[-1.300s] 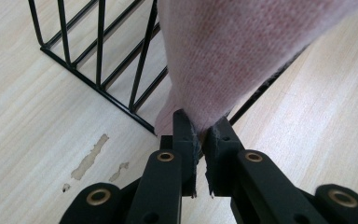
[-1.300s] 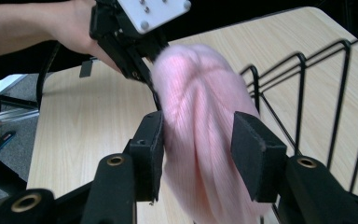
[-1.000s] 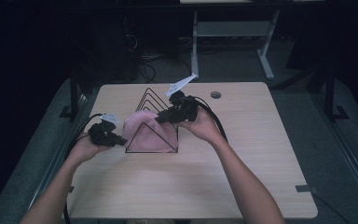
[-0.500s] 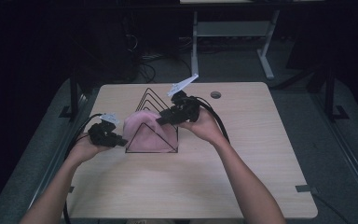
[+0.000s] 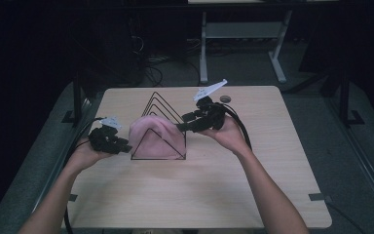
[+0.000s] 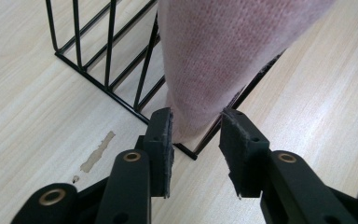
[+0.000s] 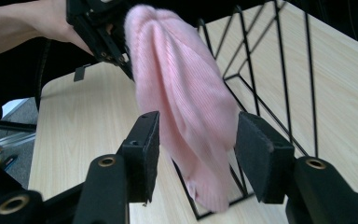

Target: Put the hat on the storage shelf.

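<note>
I hold a gripper in each hand over the wooden table (image 5: 209, 190). The pink knitted cloth (image 5: 152, 139) hangs draped over the front triangle of the black wire rack (image 5: 161, 108), a little left of the middle of the high view.

My left gripper (image 5: 121, 146) sits at the cloth's left edge in that view. Its jaws have just been opening. In the left gripper view the cloth's lower end (image 6: 205, 88) comes down from the top of the frame into the gap between my pads (image 6: 164, 140), and I see a clear gap on the right side; the left pad stands right against the fabric, so I can't say whether it touches, but the jaws no longer pinch it.

My right gripper (image 5: 185, 123) is at the cloth's upper right edge in the high view. Its jaws have also just been opening. In the right gripper view the cloth (image 7: 186, 102) hangs in the middle of the frame between my parted pads (image 7: 261, 154), free of both, with the rack's wires (image 7: 279, 88) behind it at the right and my left gripper (image 7: 100, 32) at the upper left.
</note>
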